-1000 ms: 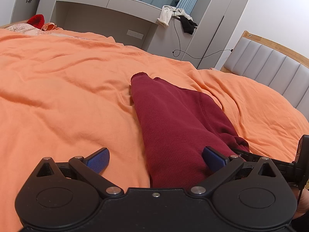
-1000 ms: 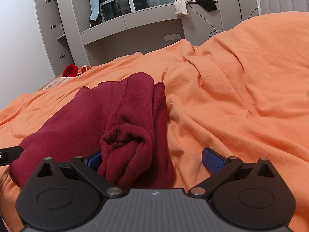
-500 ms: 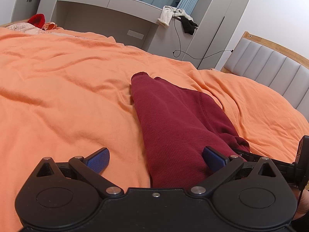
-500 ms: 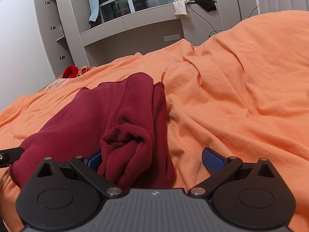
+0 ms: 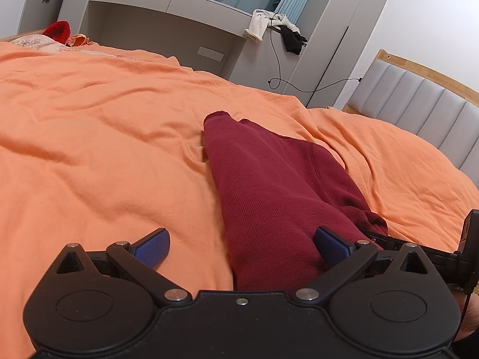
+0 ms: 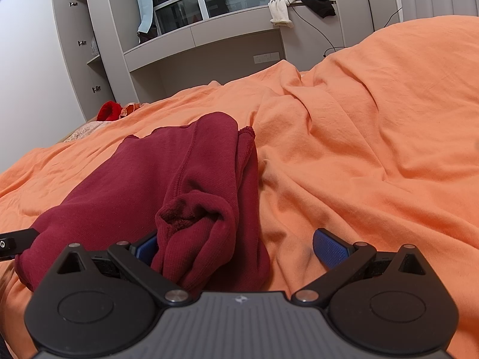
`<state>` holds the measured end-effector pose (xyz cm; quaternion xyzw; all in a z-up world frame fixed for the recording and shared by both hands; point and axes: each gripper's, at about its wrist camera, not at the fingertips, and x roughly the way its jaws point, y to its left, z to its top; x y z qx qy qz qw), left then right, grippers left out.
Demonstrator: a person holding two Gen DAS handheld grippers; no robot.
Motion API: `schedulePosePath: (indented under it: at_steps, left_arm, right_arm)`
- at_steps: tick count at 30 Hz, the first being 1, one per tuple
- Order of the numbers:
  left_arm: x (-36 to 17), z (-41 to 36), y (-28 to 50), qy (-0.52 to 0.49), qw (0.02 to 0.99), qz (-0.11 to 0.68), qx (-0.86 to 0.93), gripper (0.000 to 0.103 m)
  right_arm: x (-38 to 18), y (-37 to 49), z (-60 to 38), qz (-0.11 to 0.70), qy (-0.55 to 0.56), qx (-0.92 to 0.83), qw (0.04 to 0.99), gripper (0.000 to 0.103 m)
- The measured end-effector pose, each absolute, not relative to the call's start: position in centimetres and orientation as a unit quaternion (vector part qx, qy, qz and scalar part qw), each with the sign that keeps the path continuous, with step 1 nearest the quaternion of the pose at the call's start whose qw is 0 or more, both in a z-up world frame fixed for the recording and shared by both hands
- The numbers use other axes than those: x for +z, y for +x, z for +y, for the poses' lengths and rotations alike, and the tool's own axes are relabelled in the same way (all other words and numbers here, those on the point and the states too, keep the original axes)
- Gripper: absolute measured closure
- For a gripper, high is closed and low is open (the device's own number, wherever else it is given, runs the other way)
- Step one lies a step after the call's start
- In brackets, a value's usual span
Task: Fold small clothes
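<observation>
A dark red knit garment [image 5: 269,185] lies folded lengthwise on the orange bedcover [image 5: 104,137]. My left gripper [image 5: 242,246] is open at the garment's near end, its left blue pad over bare cover and its right pad on the cloth. In the right wrist view the garment [image 6: 167,176] has a bunched cuff [image 6: 194,218] at its near right corner. My right gripper [image 6: 236,246] is open around that corner. Its left pad is half hidden behind the cloth. Nothing is gripped.
A grey padded headboard [image 5: 419,104] stands at the right. Grey cabinets and a shelf with white and black clothes [image 5: 275,27] and a hanging cable lie beyond the bed. A red item [image 5: 57,30] sits at the far left edge of the bed.
</observation>
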<state>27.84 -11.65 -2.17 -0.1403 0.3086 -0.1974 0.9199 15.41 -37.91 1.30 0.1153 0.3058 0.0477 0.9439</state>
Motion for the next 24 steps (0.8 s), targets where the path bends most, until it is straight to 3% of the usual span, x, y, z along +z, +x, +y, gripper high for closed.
schedulePosePath:
  at_steps: [5, 12, 24]
  left_arm:
    - [-2.4, -11.7, 27.9, -0.142, 0.919, 0.310, -0.196, 0.000]
    - [-2.6, -11.7, 27.9, -0.143, 0.919, 0.311, -0.195, 0.000]
    - [-2.7, -11.8, 27.9, -0.131, 0.922, 0.304, -0.199, 0.000]
  right_arm:
    - [2.5, 15.7, -38.7, 0.311, 0.151, 0.048, 0.937, 0.000]
    - [2.9, 17.2, -40.6, 0.280, 0.310, 0.089, 0.904, 0.000]
    - [-0.7, 21.9, -41.1, 0.311, 0.388, 0.058, 0.866, 0.000]
